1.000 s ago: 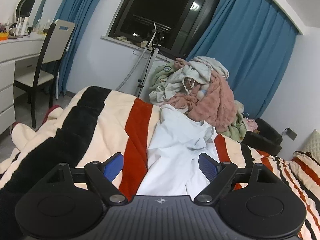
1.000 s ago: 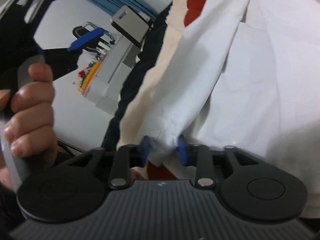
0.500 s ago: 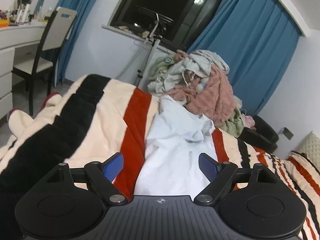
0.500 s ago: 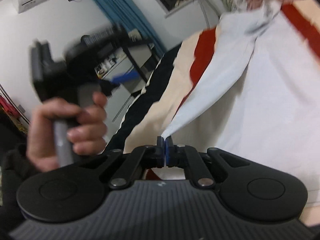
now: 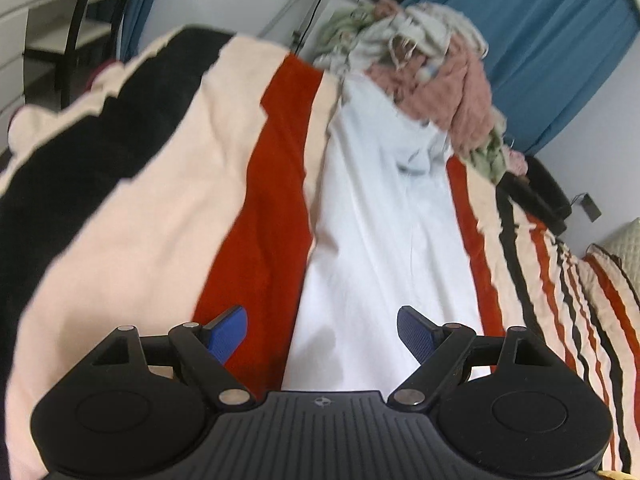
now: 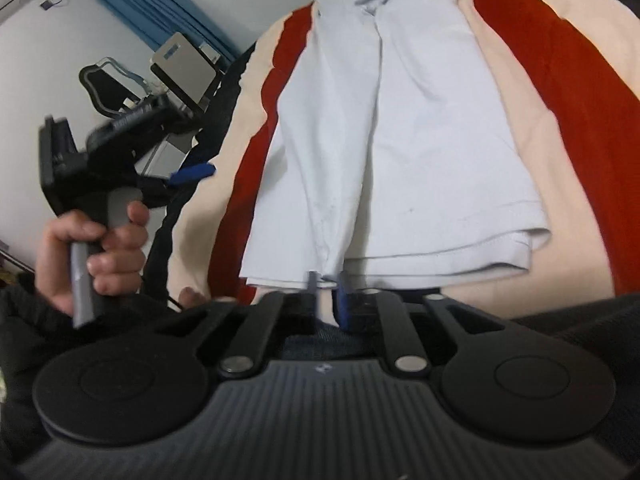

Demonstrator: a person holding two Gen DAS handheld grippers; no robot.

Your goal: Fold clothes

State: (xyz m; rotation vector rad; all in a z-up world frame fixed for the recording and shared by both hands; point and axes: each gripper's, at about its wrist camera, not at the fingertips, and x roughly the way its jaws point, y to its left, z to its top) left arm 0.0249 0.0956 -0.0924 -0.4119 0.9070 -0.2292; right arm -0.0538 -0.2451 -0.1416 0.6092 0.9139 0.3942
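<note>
Shirt (image 6: 384,152), one, pale blue-white, lies lengthwise on the bed's striped blanket (image 6: 560,92), side folded in, hem at the near edge. One heap of clothes (image 5: 432,60) sits at the bed's far end, seen only from the left wrist. Right hand-held gripper (image 6: 327,280) is narrowly parted at the hem; whether it pinches cloth, I cannot tell. Left hand-held gripper (image 5: 322,330) gapes wide, empty; only the right wrist shows the hand (image 6: 94,248) holding it.
</note>
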